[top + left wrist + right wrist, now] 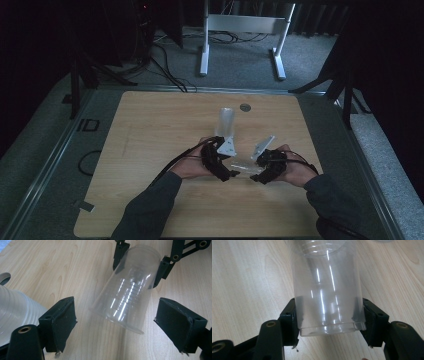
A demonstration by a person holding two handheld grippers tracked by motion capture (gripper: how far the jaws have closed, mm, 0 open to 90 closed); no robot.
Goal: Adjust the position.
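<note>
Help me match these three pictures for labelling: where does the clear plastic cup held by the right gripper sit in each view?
High view: clear cup lies low centre, between both grippers.
Left gripper view: upper centre, tilted.
Right gripper view: centre, clamped at its base.
Shared landmark: the wooden table.

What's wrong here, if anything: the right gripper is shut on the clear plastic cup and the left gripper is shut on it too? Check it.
One part is wrong. The right gripper is indeed shut on the clear plastic cup, near its base, as the right gripper view shows. The left gripper is open: in the left gripper view its pads stand apart from the cup on both sides.
</note>
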